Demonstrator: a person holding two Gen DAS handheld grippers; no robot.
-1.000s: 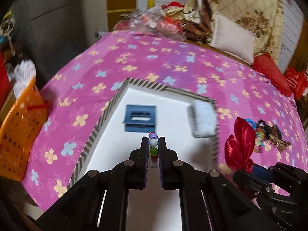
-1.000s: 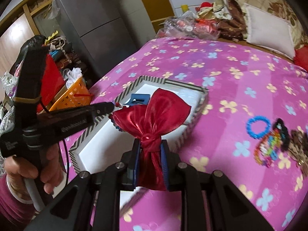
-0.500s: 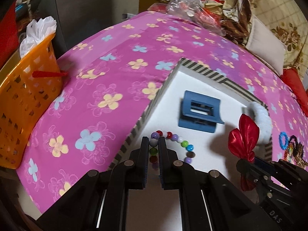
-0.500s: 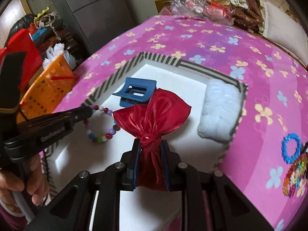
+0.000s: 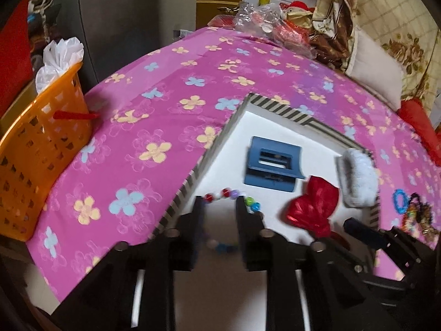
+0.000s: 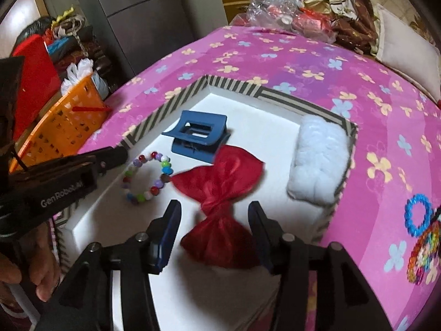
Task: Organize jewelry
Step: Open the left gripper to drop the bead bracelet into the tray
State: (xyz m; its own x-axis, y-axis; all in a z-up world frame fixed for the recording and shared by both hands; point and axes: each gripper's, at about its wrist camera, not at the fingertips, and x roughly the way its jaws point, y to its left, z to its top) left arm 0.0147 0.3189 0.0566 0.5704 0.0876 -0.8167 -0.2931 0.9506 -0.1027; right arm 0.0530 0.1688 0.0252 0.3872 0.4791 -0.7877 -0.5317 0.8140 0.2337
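Observation:
A striped-rim tray (image 6: 234,85) with a white floor lies on the pink flowered bedspread. In it are a blue claw clip (image 6: 198,135), a white fluffy piece (image 6: 319,160), a coloured bead bracelet (image 6: 148,176) and a red satin bow (image 6: 220,176). My right gripper (image 6: 214,212) is opening; the bow's knot lies between its fingers, clear of the pads. My left gripper (image 5: 219,207) is opening too, low over the tray (image 5: 278,107). The bracelet (image 5: 226,192) lies flat on the floor around its tips, not pressed. The bow (image 5: 314,207) rests beside the clip (image 5: 271,162).
More jewelry (image 6: 421,237), with a blue beaded ring (image 6: 419,215), lies on the bedspread right of the tray. An orange basket (image 5: 35,143) stands off the bed's left edge. Pillows and plastic-wrapped clutter (image 5: 273,27) crowd the far end. A hand (image 6: 27,270) holds the left gripper.
Both grippers came down to the tray floor and their jaws parted. The bracelet left the left gripper's grip and lies flat. The bow slipped from the right gripper's pads onto the tray.

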